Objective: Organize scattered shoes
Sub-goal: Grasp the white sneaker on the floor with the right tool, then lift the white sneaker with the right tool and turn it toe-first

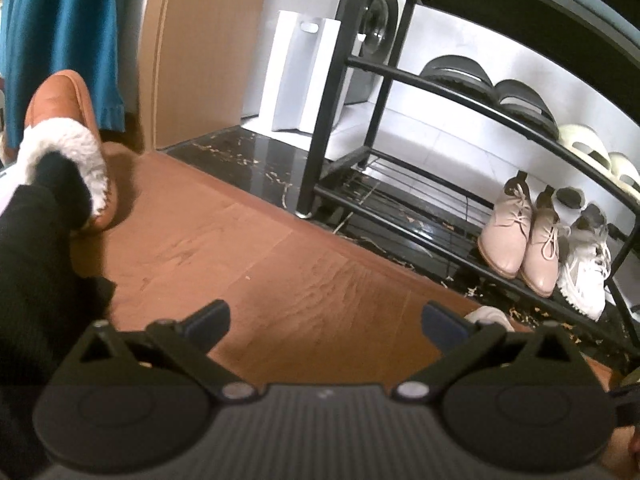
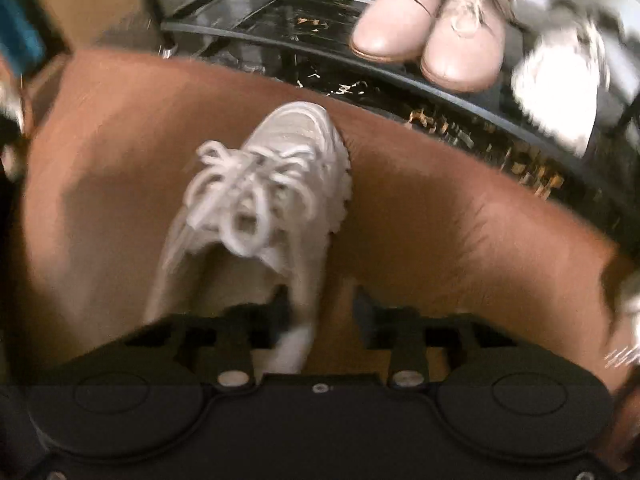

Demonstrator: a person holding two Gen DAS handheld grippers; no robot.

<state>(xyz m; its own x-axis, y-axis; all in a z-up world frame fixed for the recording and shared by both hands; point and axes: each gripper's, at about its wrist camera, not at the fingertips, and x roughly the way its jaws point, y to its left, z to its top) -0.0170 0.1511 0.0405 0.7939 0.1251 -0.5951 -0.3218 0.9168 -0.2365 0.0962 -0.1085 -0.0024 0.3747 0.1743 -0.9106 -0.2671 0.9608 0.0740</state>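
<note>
In the left wrist view, the left gripper (image 1: 326, 322) is seen at the bottom centre of the frame with its two black fingers spread wide apart and nothing between them, above a reddish-brown wooden floor (image 1: 248, 256). A black metal shoe rack (image 1: 404, 76) fills the right half of that frame. On its lowest tier, at the right, a pair of pale pink lace-up ankle boots (image 1: 520, 240) is stood side by side, and a white chunky-soled sneaker on the rack (image 1: 586, 276) is placed just beside them. Black slide sandals (image 1: 492, 88) are set on the tier above. At the upper left, an orange slipper with white fleece lining (image 1: 68, 140) is worn on a foot.

In the right wrist view, which is blurred, the right gripper (image 2: 322, 312) is shown at the lower centre with its jaws partly parted around the heel collar of a white laced sneaker (image 2: 272, 184) on the floor; whether the collar is actually clamped cannot be told. The sneaker lies at the centre of the frame, its toe pointed toward the rack.
</note>
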